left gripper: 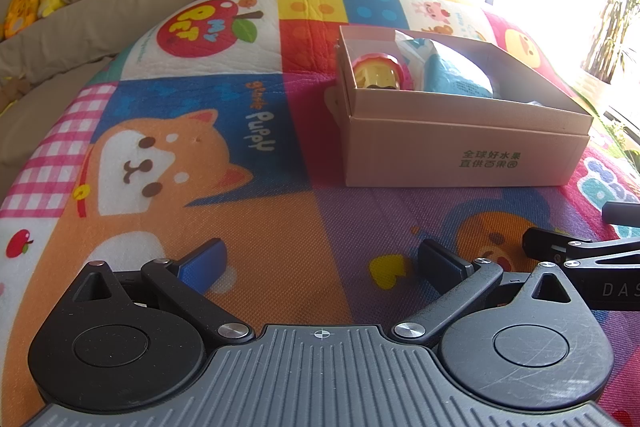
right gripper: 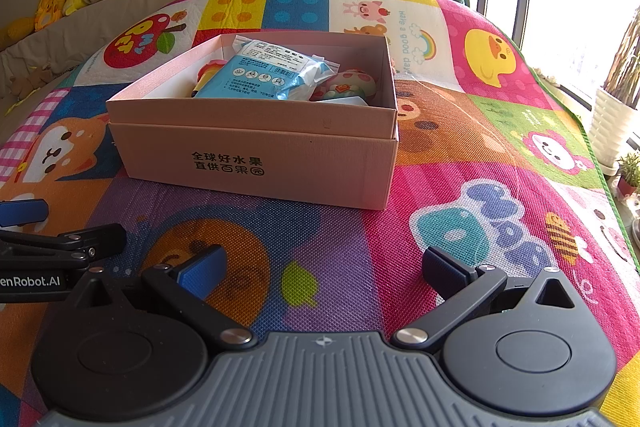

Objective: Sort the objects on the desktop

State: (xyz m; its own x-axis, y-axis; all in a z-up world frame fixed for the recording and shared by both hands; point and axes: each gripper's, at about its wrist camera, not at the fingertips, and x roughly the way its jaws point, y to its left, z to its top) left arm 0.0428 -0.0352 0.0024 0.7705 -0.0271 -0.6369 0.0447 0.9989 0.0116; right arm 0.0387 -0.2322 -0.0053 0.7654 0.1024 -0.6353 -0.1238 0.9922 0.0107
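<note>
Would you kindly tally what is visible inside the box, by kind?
Blue packets: 1
Toys: 2, a red-and-yellow one and a pink one
Blue item, partly hidden: 1
Total: 4 visible in the box; more may lie underneath.

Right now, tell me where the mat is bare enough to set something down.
The widest bare mat lies between the box and the two open tongs, left and right. More runs left of the box, over the puppy print, and right of it toward the window. Inside the box it is crowded: blue packet, toys.
</note>
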